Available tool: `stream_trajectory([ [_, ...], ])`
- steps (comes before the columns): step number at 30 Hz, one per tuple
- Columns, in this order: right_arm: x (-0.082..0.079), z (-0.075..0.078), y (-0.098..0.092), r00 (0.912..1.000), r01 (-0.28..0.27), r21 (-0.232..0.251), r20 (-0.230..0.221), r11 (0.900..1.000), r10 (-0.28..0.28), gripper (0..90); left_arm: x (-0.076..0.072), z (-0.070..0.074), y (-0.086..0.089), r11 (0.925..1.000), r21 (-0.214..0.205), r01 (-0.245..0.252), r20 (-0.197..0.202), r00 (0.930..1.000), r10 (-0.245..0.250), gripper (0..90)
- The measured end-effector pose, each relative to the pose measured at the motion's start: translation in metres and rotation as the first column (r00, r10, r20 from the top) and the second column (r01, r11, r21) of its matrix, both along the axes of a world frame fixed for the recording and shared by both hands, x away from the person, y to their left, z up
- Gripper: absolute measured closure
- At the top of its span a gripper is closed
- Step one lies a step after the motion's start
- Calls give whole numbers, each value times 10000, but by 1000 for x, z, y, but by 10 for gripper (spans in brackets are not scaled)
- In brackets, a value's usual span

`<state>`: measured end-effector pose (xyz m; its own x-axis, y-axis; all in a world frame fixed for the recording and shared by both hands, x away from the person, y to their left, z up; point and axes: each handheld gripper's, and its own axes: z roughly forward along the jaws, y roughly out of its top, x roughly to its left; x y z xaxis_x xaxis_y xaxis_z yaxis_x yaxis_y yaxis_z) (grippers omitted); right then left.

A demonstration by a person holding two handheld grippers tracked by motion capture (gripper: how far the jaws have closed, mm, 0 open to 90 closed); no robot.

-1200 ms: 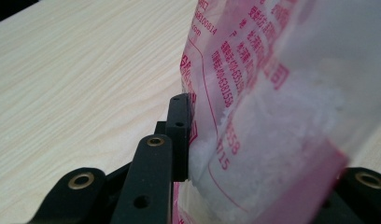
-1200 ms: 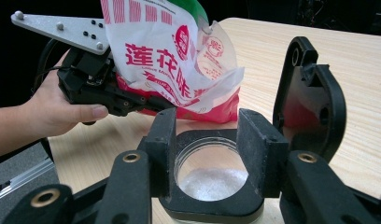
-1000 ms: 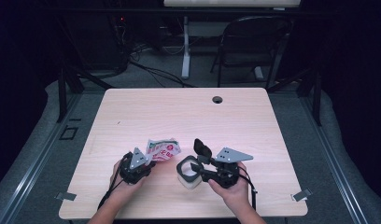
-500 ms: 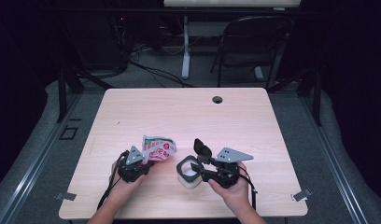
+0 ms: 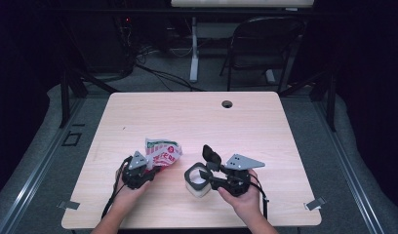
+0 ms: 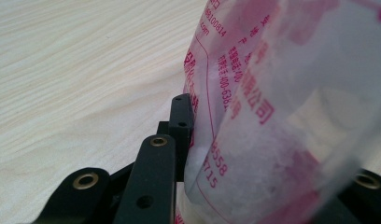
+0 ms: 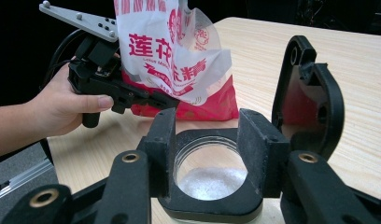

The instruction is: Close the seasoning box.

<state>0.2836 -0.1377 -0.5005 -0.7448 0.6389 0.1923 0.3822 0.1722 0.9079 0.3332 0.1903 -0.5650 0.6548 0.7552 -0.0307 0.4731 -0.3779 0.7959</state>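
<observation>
Bag (image 5: 163, 151) of white granules is pinched upright by left tool (image 5: 147, 170) near table's (image 5: 265, 122) front edge, while jar (image 5: 198, 181), flip lid open, is clamped by right tool (image 5: 205, 176), presumably steadied for pouring.

We held our left gripper (image 5: 149, 168) low in our left hand (image 5: 131, 187), jaws just closing onto a plastic bag (image 5: 163, 152) pinched between them. Just right of that bag, our right hand (image 5: 241, 192) kept the right gripper (image 5: 199, 176) level, jaws clamped wide around a jar (image 5: 198, 181), forearms reaching in behind.
</observation>
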Motion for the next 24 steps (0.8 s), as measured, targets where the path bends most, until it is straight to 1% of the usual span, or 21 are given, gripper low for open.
stream_trajectory([
  [3, 0, 0, 0, 10000, -18, 23, 6, 10000, 18, 573, 1, 0, 2, 9999, -130, -6, -14, 10000, 6, 769],
  [4, 0, 0, 0, 10000, 2, 10, 0, 10000, -2, 573, 1, 0, 2, 9996, -263, -61, -56, 10000, 59, 769],
  [7, 0, 0, 0, 10000, -7, 21, 6, 10000, 7, 573, 2, 2, 5, 9987, -489, -147, -96, 9999, 143, 771],
  [8, 0, 0, 0, 10000, -7, 13, 10, 10000, 7, 573, 2, 2, 6, 9986, -474, -212, -106, 9997, 207, 771],
  [9, 0, 0, 0, 10000, -7, 17, 9, 10000, 7, 573, 2, 2, 7, 9979, -591, -251, -89, 9997, 246, 772],
  [12, 0, 0, 0, 10000, 5, 5, 7, 10000, -5, 573, 4, 3, 12, 9971, -619, -451, -84, 9990, 446, 772],
  [15, 0, 0, 0, 10000, 21, 1, 5, 10000, -21, 572, 6, 3, 18, 9929, -913, -760, -119, 9971, 752, 772],
  [18, 1, -1, -1, 10000, 28, 11, -12, 10000, -28, 571, 6, 4, 24, 9883, -1058, -1102, -146, 9939, 1093, 773],
  [22, 1, -1, -1, 10000, 40, -10, -19, 10000, -40, 571, 7, 4, 29, 9838, -1076, -1432, -49, 9896, 1435, 773],
  [24, 1, -1, -1, 10000, 28, 11, -16, 10000, -28, 570, 7, 5, 31, 9818, -1042, -1588, -67, 9873, 1589, 774],
])
